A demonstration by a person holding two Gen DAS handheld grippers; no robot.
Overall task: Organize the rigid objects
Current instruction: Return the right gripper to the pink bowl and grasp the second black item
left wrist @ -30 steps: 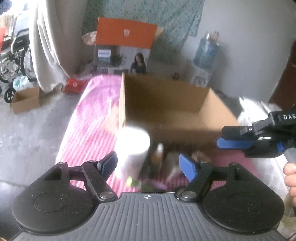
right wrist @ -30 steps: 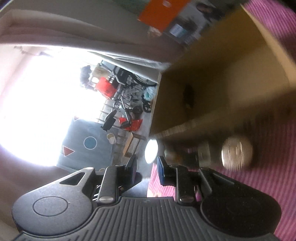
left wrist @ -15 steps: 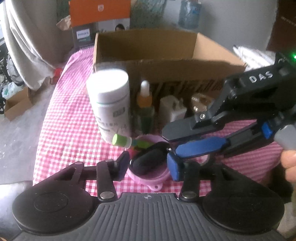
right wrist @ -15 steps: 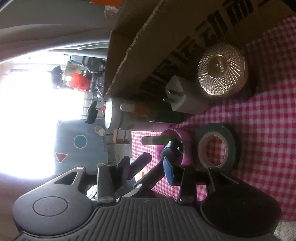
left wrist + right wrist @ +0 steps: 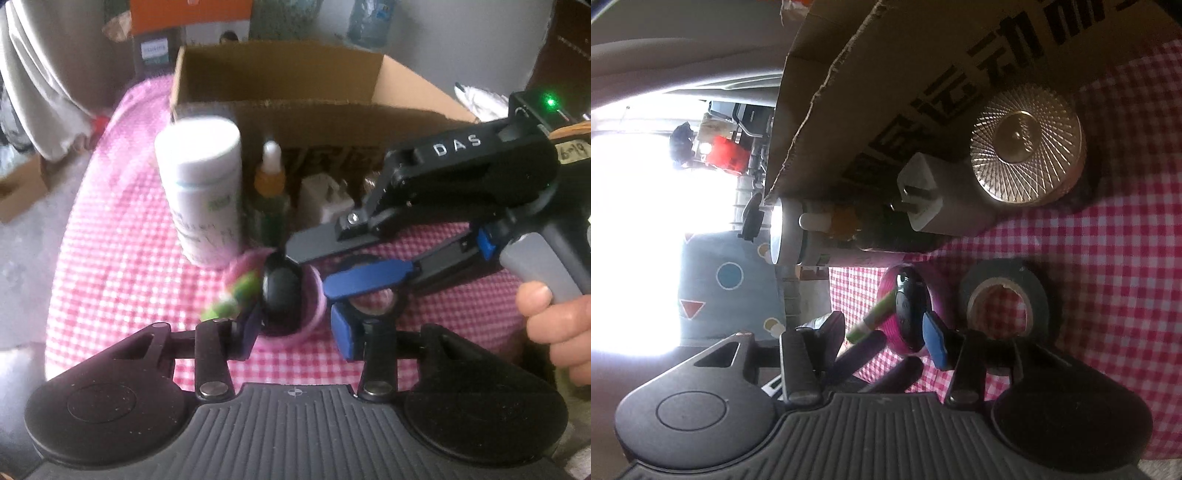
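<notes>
A small pink cup [image 5: 317, 314] stands on the checked cloth and holds a black oval piece [image 5: 280, 288] and a green marker [image 5: 232, 299]. My left gripper [image 5: 295, 325] is shut on the cup, one pad on each side. My right gripper [image 5: 310, 273] reaches in from the right just above the cup, and its jaws are opening. In the right wrist view the marker [image 5: 873, 319] and the cup [image 5: 912, 310] lie between the right gripper's [image 5: 884, 332] spread fingers, and neither pad presses on them. The left gripper's fingers [image 5: 864, 349] cross below.
An open cardboard box [image 5: 280, 92] stands behind. Before it stand a white bottle [image 5: 199, 192], a dropper bottle [image 5: 271, 188], a white charger plug [image 5: 328, 199] and a gold-lidded jar [image 5: 1027, 140]. A dark tape roll [image 5: 1004, 299] lies right of the cup. A hand [image 5: 554, 325] holds the right handle.
Both grippers came down from box height to the items in front of the box. The left jaws narrowed around the pink cup. The right jaws widened. The green marker has shifted and is blurred.
</notes>
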